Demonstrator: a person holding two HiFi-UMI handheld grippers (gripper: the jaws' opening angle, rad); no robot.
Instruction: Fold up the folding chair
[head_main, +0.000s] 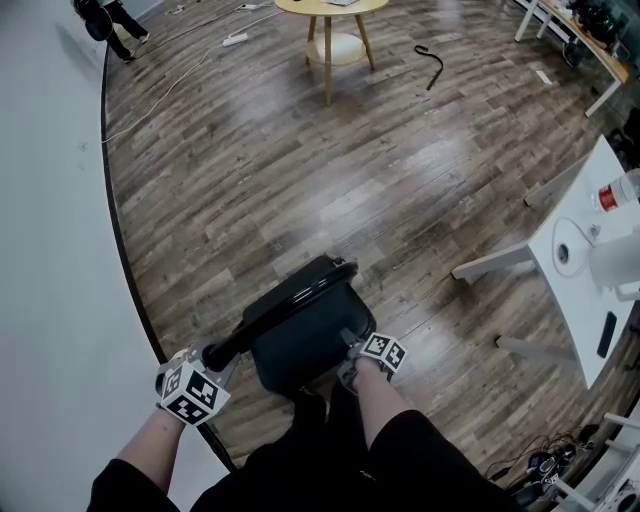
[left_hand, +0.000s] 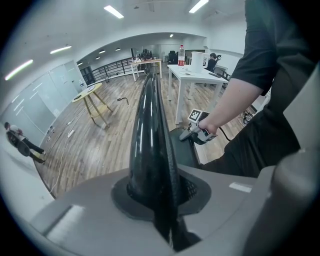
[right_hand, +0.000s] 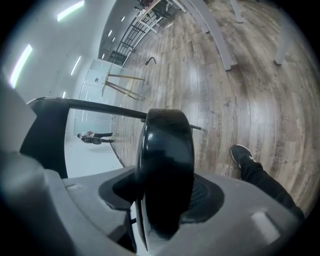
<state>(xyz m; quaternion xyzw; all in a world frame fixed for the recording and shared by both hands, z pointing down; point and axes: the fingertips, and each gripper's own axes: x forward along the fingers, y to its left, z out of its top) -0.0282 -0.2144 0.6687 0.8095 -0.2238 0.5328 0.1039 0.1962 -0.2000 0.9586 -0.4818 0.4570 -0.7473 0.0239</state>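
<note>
Left gripper (head_main: 218, 358) (tight) on folding chair (head_main: 300, 325)

The chair (head_main: 300, 325) is black, with a glossy curved back rim (head_main: 305, 285) and a matte seat (head_main: 310, 345) just below it. It stands upright on the wood floor (head_main: 350, 180), close to the curved line where the boards meet the white floor (head_main: 50, 250). The seat lies close against the back; its legs are hidden beneath it.

Head view looks down; gripper views, close, apparently share chair (head_main: 300, 330).
</note>
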